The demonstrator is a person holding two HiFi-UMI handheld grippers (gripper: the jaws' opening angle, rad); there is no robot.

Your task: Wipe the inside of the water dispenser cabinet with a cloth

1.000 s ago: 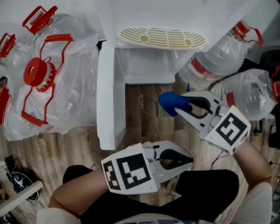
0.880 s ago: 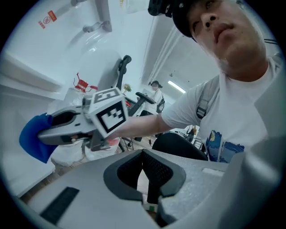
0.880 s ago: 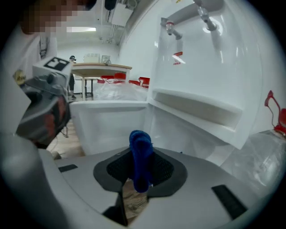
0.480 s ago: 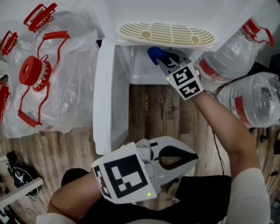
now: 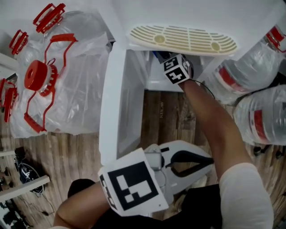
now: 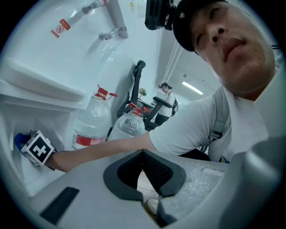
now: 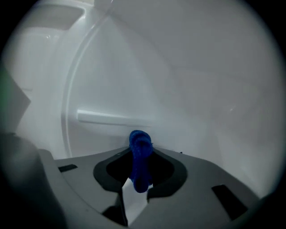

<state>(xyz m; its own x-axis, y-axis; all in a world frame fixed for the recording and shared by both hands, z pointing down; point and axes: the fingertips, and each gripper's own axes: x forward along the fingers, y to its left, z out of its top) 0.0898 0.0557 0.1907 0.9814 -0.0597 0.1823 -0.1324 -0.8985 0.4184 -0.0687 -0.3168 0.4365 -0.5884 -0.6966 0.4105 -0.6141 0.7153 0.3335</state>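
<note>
Counts from my end: one water dispenser (image 5: 201, 13), one open cabinet door (image 5: 117, 103), one beige drip grille (image 5: 183, 39), one blue cloth (image 7: 140, 159). Two grippers: left gripper (image 5: 204, 163) and right gripper (image 7: 136, 185). Water jugs: two at the floor's right edge (image 5: 246, 67) (image 5: 263, 120). At the left edge I see four sets of red handles, but the jugs (image 5: 58, 76) sit under clear plastic, so no firm number. One person in the background (image 6: 169, 96).
</note>
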